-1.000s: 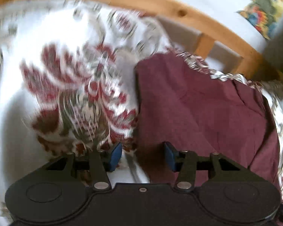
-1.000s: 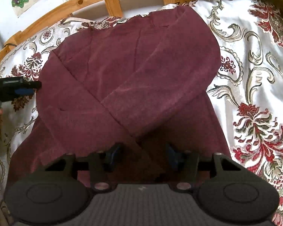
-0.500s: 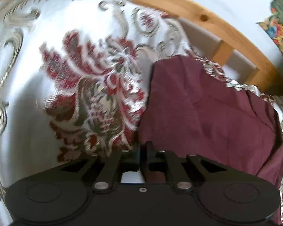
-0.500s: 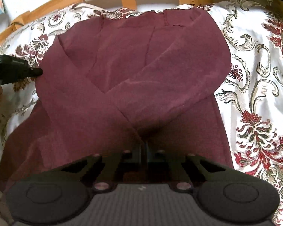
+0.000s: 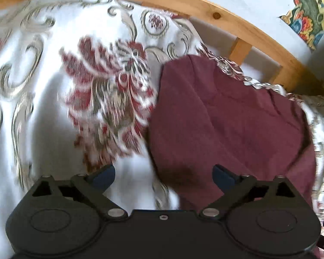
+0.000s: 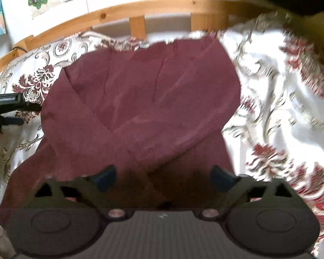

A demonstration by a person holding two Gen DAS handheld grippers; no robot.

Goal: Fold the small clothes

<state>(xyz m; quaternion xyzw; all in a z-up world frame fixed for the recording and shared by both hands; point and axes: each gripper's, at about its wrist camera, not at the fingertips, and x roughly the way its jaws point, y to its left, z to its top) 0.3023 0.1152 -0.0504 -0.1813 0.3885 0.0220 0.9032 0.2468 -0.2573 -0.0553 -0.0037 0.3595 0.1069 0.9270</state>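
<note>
Right wrist view: right gripper [image 6: 163, 178] just opened wide, empty, above maroon garment [image 6: 140, 99].

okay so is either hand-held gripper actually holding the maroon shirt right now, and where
Neither. The left hand-held gripper and right hand-held gripper have just opened wide; the maroon shirt lies free.

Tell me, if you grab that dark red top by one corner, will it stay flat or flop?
The dark red top would probably flop: its sleeves already lie folded limply across its body, with soft creases. It looks thin, so likely light. On the shiny flowered bedspread it might slide a little when pushed.
</note>
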